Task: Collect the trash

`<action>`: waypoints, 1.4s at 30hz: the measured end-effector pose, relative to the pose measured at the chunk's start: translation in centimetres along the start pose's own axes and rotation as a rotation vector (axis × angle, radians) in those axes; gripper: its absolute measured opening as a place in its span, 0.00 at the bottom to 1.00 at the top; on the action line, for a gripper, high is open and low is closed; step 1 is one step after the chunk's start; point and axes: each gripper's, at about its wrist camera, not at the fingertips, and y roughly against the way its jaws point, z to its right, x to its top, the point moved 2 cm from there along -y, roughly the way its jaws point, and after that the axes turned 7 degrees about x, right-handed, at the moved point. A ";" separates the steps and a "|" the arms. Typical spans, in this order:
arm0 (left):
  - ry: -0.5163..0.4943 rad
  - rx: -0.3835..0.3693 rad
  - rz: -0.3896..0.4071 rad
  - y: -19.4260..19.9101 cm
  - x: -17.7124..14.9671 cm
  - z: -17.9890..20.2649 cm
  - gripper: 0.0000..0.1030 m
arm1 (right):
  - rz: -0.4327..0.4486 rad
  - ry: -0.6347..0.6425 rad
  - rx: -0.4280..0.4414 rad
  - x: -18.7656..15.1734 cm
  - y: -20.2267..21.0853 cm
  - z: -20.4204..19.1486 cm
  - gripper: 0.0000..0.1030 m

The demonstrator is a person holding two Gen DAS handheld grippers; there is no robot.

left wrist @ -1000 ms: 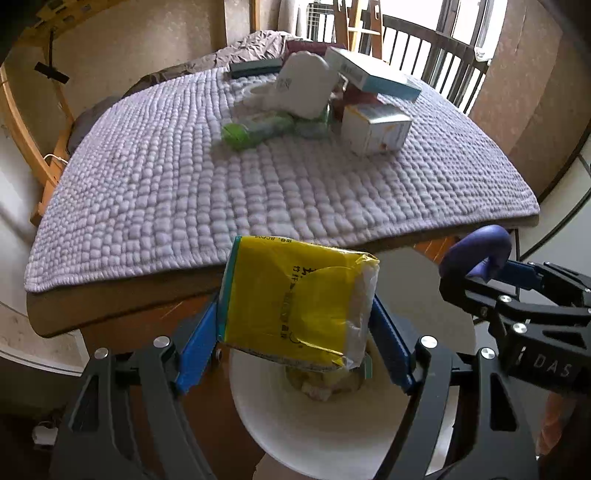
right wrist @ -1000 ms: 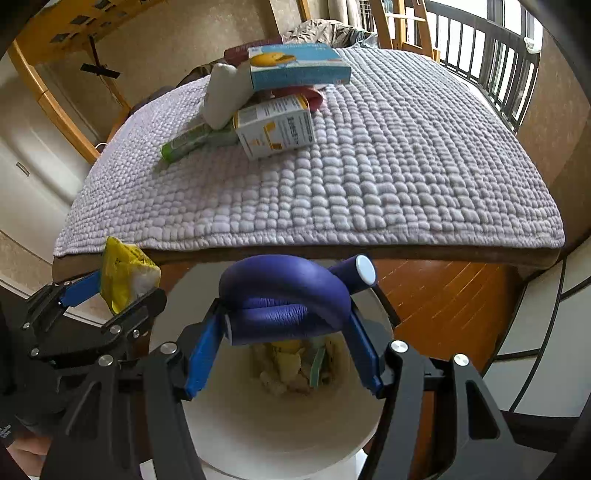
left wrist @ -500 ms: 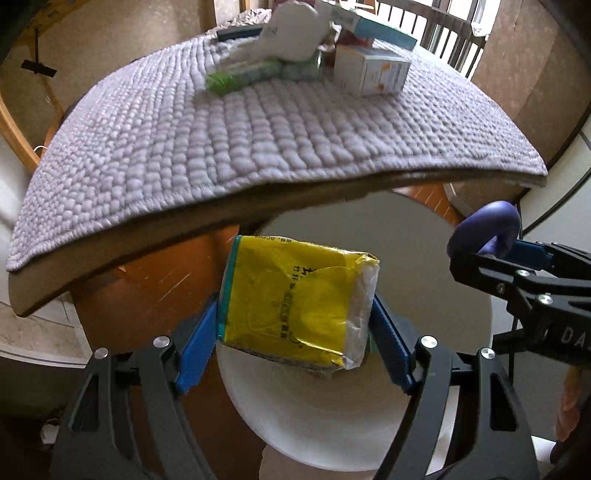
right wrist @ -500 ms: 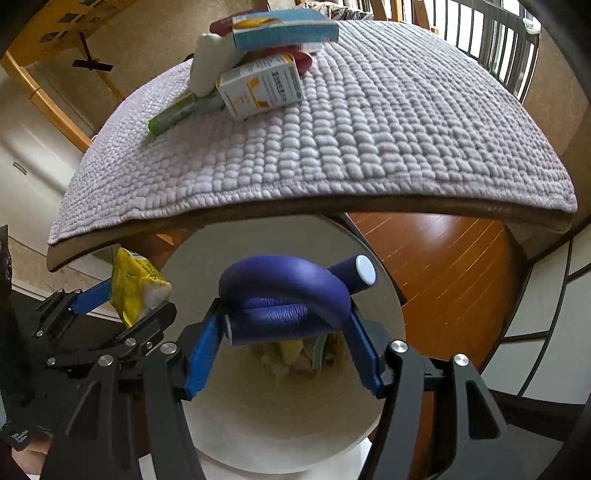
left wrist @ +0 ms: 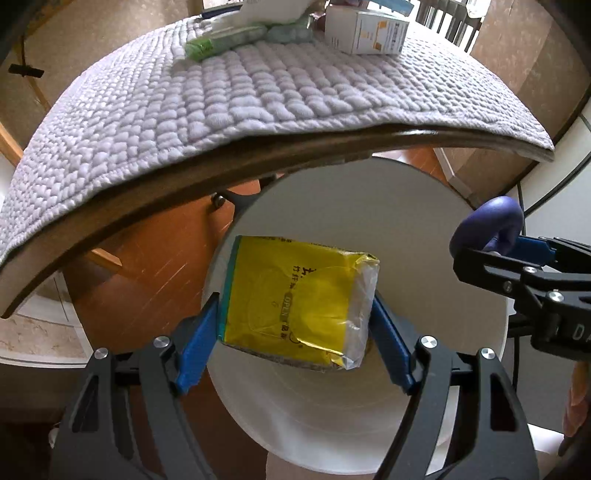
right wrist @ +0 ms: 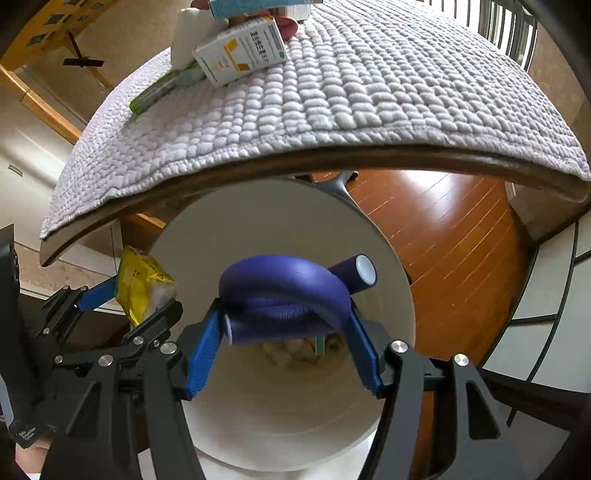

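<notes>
My left gripper (left wrist: 295,325) is shut on a yellow tissue pack (left wrist: 299,302), held over the mouth of a white round bin (left wrist: 369,206) on the floor. My right gripper (right wrist: 286,332) is shut on a folded purple foam tube (right wrist: 284,291) above the same bin (right wrist: 258,221). Scraps of trash (right wrist: 295,350) lie at the bin's bottom. In the right wrist view the left gripper (right wrist: 125,295) with the yellow pack (right wrist: 142,284) shows at the bin's left rim. In the left wrist view the right gripper (left wrist: 495,243) with the purple tube (left wrist: 491,225) shows at the right.
A table with a lilac knitted cover (left wrist: 258,92) overhangs the bin's far side. On it lie a white and orange box (left wrist: 365,31), a green tube (left wrist: 221,38) and other packages (right wrist: 192,33). Orange wooden floor (right wrist: 443,229) spreads to the right of the bin.
Both grippers have sunk toward the bin with their loads still held. The table edge now stands higher in both views and the bin's mouth looks larger.
</notes>
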 end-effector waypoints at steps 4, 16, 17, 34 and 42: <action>-0.006 -0.018 -0.019 -0.9 -0.4 0.5 0.76 | -0.016 -0.005 0.001 -0.1 -0.9 0.1 0.61; 0.018 -0.040 -0.017 -1.0 0.4 -1.1 0.95 | -0.001 -0.033 0.003 0.5 -0.7 1.3 0.76; 0.019 -0.043 -0.015 -0.8 0.5 -1.2 0.95 | 0.000 -0.032 0.002 0.6 -0.6 1.3 0.76; 0.178 0.018 0.315 10.3 9.8 -9.8 0.99 | 0.331 0.049 -0.084 10.2 10.2 0.4 0.96; 0.300 0.145 0.308 5.7 17.4 -16.6 0.99 | 0.382 0.062 -0.207 22.5 8.3 6.4 0.96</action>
